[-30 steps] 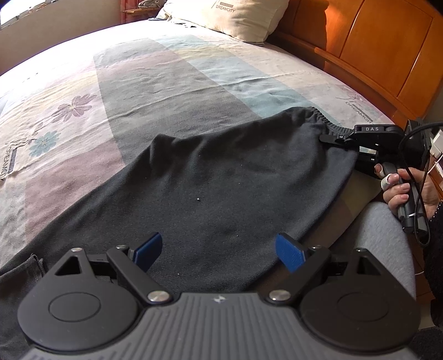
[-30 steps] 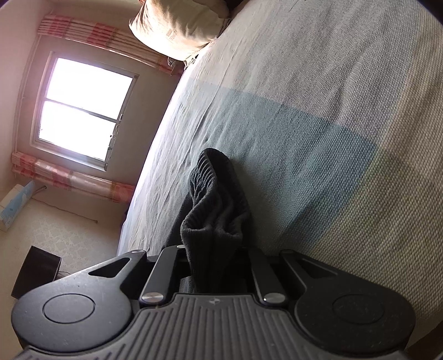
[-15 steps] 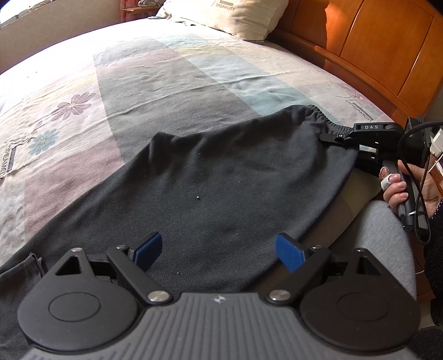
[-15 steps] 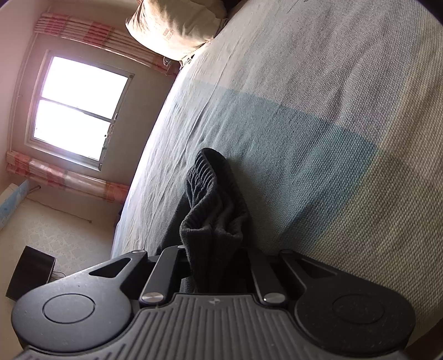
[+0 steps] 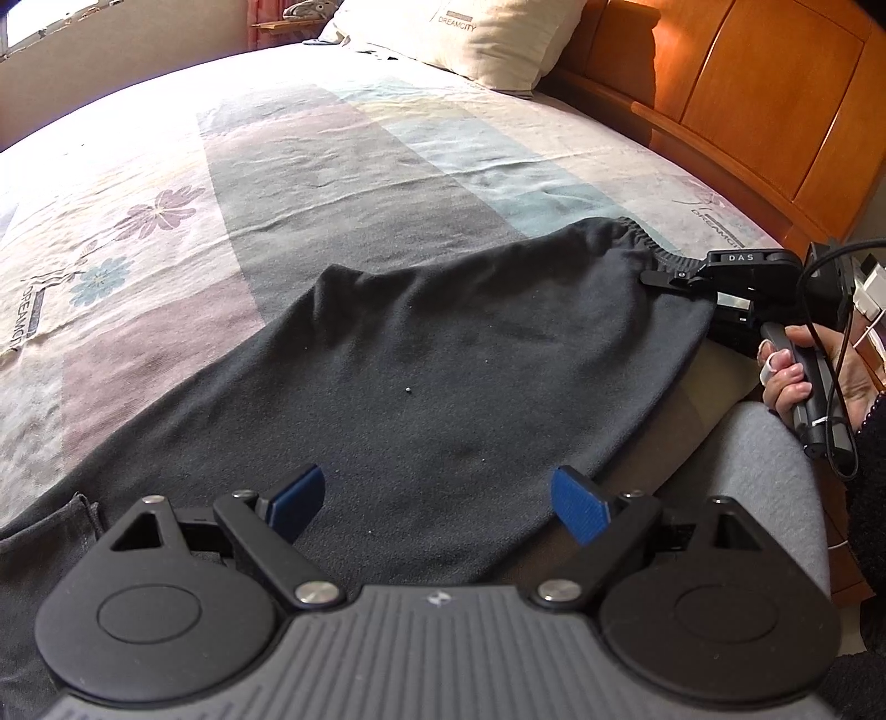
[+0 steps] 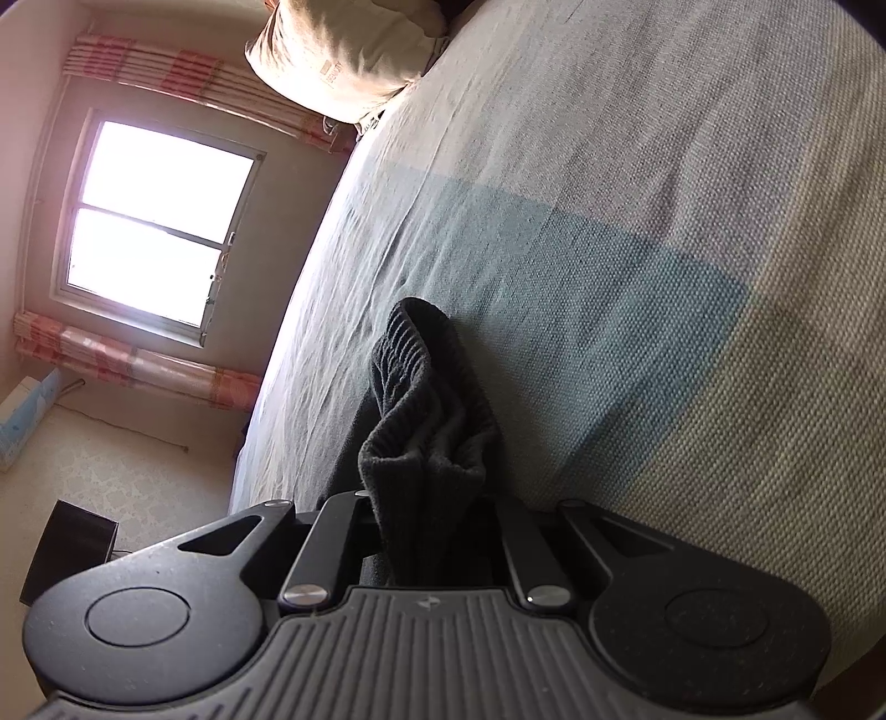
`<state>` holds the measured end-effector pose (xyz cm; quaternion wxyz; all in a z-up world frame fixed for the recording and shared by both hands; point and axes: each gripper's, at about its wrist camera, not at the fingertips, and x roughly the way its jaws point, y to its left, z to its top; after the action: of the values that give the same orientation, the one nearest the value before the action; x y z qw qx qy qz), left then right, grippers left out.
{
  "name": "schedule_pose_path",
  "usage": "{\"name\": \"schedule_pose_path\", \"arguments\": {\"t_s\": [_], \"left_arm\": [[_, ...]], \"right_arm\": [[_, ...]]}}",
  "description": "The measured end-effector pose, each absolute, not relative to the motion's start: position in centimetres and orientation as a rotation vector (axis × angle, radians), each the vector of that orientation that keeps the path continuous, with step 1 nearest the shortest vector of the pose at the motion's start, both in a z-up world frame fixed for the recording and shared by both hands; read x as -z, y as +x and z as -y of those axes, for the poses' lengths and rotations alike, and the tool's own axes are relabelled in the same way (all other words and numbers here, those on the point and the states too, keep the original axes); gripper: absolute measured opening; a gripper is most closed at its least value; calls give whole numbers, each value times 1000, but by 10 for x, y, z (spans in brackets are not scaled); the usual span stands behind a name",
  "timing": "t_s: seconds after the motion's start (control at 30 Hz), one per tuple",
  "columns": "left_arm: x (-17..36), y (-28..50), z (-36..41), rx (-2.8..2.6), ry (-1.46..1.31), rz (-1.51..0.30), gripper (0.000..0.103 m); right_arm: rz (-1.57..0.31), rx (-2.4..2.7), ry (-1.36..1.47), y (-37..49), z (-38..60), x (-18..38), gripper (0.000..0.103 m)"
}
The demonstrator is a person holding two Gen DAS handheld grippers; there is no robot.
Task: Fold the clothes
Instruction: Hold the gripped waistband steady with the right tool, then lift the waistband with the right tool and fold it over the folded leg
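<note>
A dark grey garment [image 5: 421,365] lies spread over the patterned bedsheet [image 5: 277,166], its ribbed waistband [image 5: 642,235] at the far right. My left gripper [image 5: 437,498] hovers over the garment's near part, open, its blue pads [image 5: 578,512] wide apart with nothing pinched. My right gripper [image 5: 667,278] is shut on the waistband corner, held by a hand [image 5: 792,371]. In the right wrist view the ribbed waistband [image 6: 426,399] bunches up between the closed fingers of the right gripper [image 6: 426,531]; the pads are hidden by the cloth.
A cream pillow [image 5: 476,33] lies at the bed's head against an orange wooden headboard [image 5: 764,94]. A person's grey-clad knee [image 5: 764,476] is at the right. A window [image 6: 155,232] and a dark box [image 6: 66,543] on the floor lie beyond the bed's far side.
</note>
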<state>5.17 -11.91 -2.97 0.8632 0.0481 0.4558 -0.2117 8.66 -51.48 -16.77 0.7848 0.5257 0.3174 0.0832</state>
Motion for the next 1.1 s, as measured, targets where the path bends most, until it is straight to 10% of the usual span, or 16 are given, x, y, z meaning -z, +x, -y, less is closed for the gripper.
{"name": "schedule_pose_path", "arguments": {"t_s": [1.1], "left_arm": [[16,42,95,432,128,-922,89]], "right_arm": [[-700,-107,909,82,482,122,11]]}}
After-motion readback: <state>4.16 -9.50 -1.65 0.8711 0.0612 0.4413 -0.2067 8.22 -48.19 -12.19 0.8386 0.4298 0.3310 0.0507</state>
